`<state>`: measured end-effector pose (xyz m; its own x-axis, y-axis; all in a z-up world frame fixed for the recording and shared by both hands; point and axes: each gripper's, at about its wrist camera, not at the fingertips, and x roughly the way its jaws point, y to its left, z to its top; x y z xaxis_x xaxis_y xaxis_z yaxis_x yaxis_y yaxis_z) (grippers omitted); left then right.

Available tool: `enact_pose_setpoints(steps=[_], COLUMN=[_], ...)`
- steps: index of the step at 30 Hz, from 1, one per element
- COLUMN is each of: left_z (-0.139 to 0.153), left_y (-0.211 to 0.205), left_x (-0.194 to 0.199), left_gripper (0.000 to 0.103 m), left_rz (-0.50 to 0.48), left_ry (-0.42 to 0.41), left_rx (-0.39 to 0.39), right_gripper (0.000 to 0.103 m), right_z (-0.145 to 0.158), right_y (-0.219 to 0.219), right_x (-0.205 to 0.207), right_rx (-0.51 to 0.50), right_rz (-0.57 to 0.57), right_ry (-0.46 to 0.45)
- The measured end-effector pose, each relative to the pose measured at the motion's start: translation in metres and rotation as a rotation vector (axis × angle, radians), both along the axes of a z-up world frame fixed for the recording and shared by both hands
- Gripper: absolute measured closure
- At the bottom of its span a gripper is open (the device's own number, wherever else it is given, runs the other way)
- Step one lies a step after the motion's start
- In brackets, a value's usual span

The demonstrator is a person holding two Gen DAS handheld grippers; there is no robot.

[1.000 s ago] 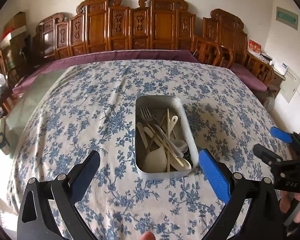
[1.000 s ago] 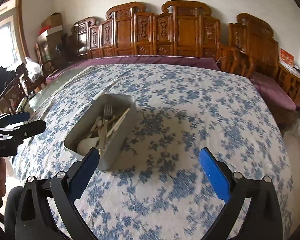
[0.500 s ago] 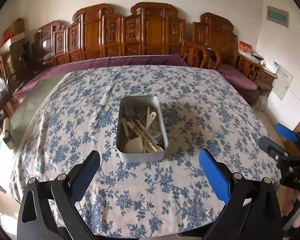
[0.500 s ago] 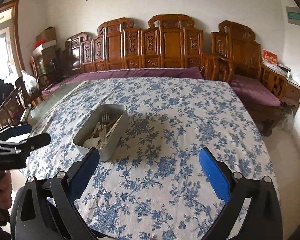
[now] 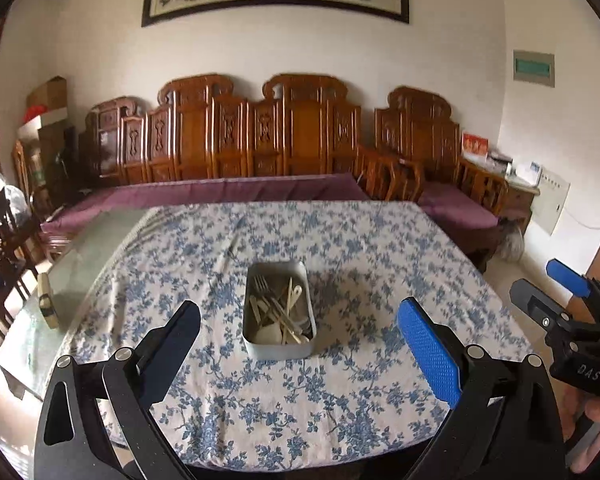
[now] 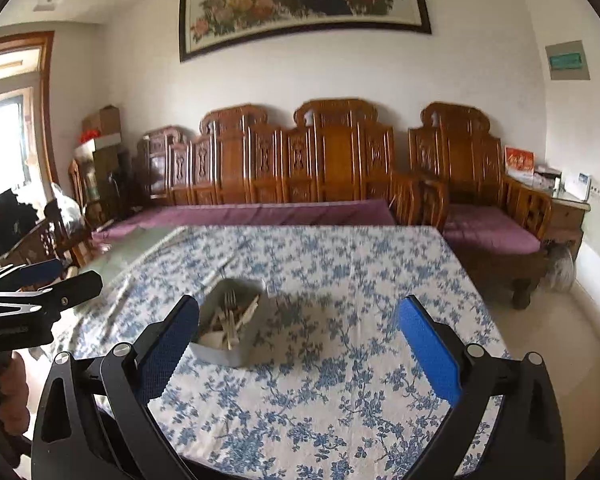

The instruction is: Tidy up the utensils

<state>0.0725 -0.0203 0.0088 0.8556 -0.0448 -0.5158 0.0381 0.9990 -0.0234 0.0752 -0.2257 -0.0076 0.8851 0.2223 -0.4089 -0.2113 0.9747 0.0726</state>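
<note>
A grey metal tin (image 5: 278, 350) (image 6: 236, 354) stands on the blue-flowered tablecloth (image 5: 360, 248) (image 6: 360, 272). It holds a fork (image 5: 262, 284) (image 6: 230, 300), pale spoons and chopsticks, several pieces in all. My left gripper (image 5: 306, 354) is open and empty, held back above the table's near edge, well short of the tin. My right gripper (image 6: 300, 350) is open and empty too, to the right of the tin and back from it. Each gripper shows in the other's view: the right gripper (image 5: 556, 292) at the far right, the left gripper (image 6: 48, 280) at the far left.
A thin pale stick (image 5: 224, 258) lies on the cloth beyond the tin. A carved wooden bench with a purple cushion (image 5: 220, 194) runs behind the table. Dark chairs (image 5: 0, 248) stand at the left. A small pale object (image 5: 46, 300) lies on the glass left of the cloth.
Both grippers have pulled back and up from the table, so the tin looks smaller and farther. Both stayed open and empty. The tin has not moved.
</note>
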Motion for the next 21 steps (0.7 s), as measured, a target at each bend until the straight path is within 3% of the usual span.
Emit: enact_pose_setpoints(steps=[6,21], left_z=[0.019,0.025], left_y=[0.005,0.009], left_x=[-0.022,-0.033], left_gripper=[0.008,0.008], left_rz=[0.028,0.032], left_ry=[-0.063,-0.08], left_rx=[0.016,0.01], right_gripper=[0.003,0.003], right_z=[0.022,0.027], right_y=[0.002,0.005], right_x=[-0.024,-0.031], right_rx=[-0.004,-0.004], right_rz=[0.003,-0.006], right_ry=[-0.054,-0.061])
